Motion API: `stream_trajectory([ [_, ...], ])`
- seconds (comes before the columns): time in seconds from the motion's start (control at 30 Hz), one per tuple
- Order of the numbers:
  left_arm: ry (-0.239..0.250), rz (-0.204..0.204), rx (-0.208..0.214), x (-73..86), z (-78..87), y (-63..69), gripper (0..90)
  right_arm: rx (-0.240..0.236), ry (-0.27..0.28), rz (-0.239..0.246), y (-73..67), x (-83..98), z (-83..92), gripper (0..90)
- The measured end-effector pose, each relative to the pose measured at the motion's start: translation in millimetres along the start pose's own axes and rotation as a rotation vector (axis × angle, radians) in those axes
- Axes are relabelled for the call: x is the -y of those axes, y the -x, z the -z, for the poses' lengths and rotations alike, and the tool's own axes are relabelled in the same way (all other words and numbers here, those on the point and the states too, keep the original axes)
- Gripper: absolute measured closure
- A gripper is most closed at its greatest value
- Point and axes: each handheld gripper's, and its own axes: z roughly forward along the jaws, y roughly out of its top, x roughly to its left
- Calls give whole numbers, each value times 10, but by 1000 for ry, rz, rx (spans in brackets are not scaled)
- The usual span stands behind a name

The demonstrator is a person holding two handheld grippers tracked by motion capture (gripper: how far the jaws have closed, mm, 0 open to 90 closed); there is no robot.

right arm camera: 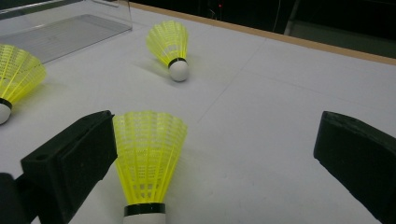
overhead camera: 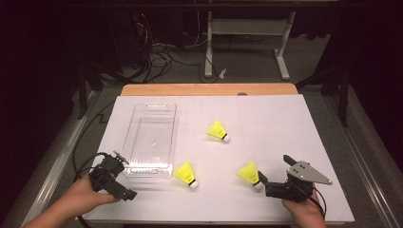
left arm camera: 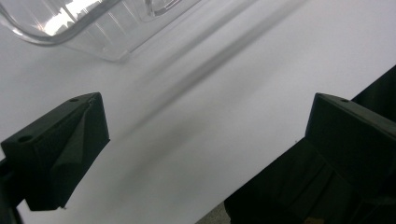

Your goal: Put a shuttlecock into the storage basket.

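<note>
Three yellow shuttlecocks lay on my white table [overhead camera: 266, 118]. My right gripper [right arm camera: 215, 154], jaws spread wide, framed the nearest shuttlecock [right arm camera: 147, 158], whose skirt lay just beside one jaw with its cork toward me. A second shuttlecock [right arm camera: 170, 46] lay at 12 o'clock from it, a third [right arm camera: 16, 77] at 10 o'clock. My left gripper [left arm camera: 205, 149], jaws likewise spread and empty, hovered over bare table, the clear bin [left arm camera: 84, 28] at its 11 o'clock.

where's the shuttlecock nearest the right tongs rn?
High view: that shuttlecock lies at the table's front right, just left of the right tongs. Right gripper view: it lies between the open jaws, close to the left one.
</note>
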Motion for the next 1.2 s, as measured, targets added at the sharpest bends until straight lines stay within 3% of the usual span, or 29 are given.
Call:
stream_trajectory([
  [0.43, 11, -27, -10, -64, 306, 94, 7, -3, -10, -2, -5, 9, -21, 1],
  [0.7, 17, -72, -5, -243, 467, 271, 7, -6, -8, -6, 0, 8, -17, 1],
  [1.2, 4, -161, 34, -600, 485, 559, 7, -7, -3, -6, 6, 3, -7, 1],
])
